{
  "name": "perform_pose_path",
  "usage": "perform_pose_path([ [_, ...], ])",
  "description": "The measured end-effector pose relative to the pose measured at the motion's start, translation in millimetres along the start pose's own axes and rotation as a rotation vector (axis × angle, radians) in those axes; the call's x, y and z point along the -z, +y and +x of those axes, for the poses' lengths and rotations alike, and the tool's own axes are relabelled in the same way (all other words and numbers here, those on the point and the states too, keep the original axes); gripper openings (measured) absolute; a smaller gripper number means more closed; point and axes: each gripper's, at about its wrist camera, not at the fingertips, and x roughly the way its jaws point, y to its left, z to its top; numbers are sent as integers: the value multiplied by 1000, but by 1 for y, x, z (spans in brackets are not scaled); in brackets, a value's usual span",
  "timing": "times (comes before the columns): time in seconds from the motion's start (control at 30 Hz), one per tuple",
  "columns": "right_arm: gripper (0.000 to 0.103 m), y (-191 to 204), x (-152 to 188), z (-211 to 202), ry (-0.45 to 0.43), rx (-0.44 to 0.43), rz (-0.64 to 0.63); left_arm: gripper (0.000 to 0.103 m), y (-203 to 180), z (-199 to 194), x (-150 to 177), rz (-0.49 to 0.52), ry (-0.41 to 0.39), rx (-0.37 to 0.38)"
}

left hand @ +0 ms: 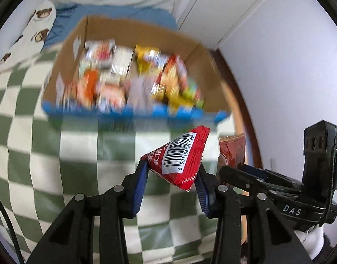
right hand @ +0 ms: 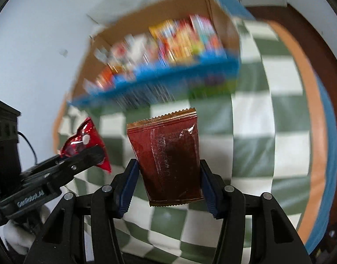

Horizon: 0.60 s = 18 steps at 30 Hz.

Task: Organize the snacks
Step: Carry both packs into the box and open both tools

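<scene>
My left gripper (left hand: pixel 171 171) is shut on a small red snack packet (left hand: pixel 179 156) with a white barcode label, held above the checked cover. My right gripper (right hand: pixel 168 171) is shut on a dark red-brown foil snack pouch (right hand: pixel 168 156) with serrated ends, standing upright between the blue pads. Each gripper shows in the other's view: the right gripper (left hand: pixel 241 169) with its brown pouch (left hand: pixel 232 151) at the right, the left gripper (right hand: pixel 95 154) with its red packet (right hand: pixel 87 140) at the left. Ahead sits an open cardboard box (left hand: pixel 190 39) (right hand: pixel 228 28), blurred, holding several colourful snack packs.
A green-and-white checked cover (left hand: pixel 36 154) (right hand: pixel 252 132) lies under both grippers. The box has a blue front edge (left hand: pixel 133 112). A bear-print pillow (left hand: pixel 29 35) lies far left, blue bedding (left hand: pixel 124 13) behind the box, a white wall (left hand: pixel 289 66) to the right.
</scene>
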Motion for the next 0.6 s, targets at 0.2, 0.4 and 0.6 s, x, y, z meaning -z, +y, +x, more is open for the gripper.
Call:
perform_pose_path([
  [0.2,57,24,-77,-36,-100,-41,-35,39,-5,3,-83,20,-57,-71],
  [0.4,57,42,-166,1,-102,18,-78,39,22,54,-157,9,31,-183],
  [0.6,57,39,-230,65,-16,93,-75,40,53,113,-193,-28,159,-227],
])
